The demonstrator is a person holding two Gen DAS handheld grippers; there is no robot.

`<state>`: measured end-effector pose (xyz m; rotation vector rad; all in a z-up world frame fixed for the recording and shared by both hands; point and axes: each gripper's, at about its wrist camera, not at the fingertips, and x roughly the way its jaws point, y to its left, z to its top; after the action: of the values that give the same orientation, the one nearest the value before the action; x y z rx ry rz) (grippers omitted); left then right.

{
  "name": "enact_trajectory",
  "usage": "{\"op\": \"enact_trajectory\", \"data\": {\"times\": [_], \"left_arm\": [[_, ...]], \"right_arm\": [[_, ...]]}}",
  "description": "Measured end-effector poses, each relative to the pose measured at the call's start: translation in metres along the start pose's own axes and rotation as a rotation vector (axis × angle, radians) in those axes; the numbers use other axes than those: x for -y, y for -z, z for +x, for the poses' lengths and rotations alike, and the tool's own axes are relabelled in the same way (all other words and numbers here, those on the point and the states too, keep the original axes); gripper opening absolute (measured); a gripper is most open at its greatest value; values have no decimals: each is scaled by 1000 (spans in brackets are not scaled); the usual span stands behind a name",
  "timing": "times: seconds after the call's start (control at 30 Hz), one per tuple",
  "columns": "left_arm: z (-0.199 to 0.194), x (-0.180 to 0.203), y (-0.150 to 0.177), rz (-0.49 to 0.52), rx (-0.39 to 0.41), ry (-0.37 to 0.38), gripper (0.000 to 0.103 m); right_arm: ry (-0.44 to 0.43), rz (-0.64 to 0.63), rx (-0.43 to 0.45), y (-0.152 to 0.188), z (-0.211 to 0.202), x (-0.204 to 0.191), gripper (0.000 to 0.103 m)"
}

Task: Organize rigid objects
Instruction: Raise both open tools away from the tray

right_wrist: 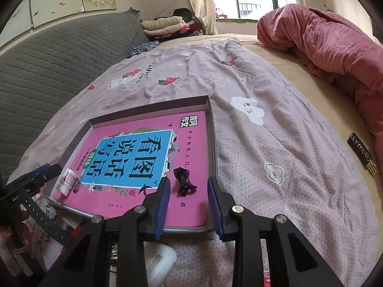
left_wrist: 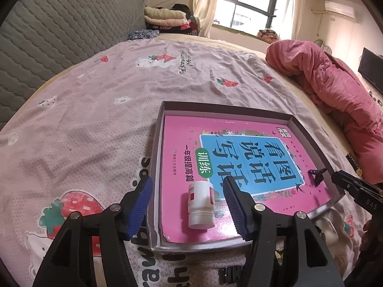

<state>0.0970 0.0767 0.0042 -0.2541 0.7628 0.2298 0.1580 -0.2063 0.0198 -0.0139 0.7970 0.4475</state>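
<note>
White plastic pill bottle (left_wrist: 200,205) lies loose between wide left gripper (left_wrist: 189,205) pads, on pink book (left_wrist: 239,167) titled 看图说话写话 in shallow box (left_wrist: 158,129). Right gripper (right_wrist: 189,201) part-open, dark hair clip (right_wrist: 183,180) just ahead, untouched.

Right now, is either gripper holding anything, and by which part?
Nothing is held. The left gripper stands open around the white bottle, pads clear of it. The right gripper is open, with the dark hair clip lying free on the pink book.

A rumpled pink quilt (right_wrist: 335,47) lies far right on the bed; folded clothes (left_wrist: 165,18) are stacked far back, beside the grey quilted headboard (left_wrist: 59,31).
</note>
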Motion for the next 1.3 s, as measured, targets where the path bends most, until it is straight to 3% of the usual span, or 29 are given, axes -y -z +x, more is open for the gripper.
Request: {"op": "enact_trajectory", "data": {"times": [0.7, 0.87, 1.3], "left_arm": [[-12, -7, 4, -1, -5, -41, 65], [-14, -8, 8, -4, -10, -46, 65], [-27, -10, 14, -12, -8, -47, 66]], "right_arm": [[19, -42, 77, 5, -22, -7, 36], [22, -57, 86, 10, -29, -9, 47], [43, -61, 78, 23, -43, -11, 47]]}}
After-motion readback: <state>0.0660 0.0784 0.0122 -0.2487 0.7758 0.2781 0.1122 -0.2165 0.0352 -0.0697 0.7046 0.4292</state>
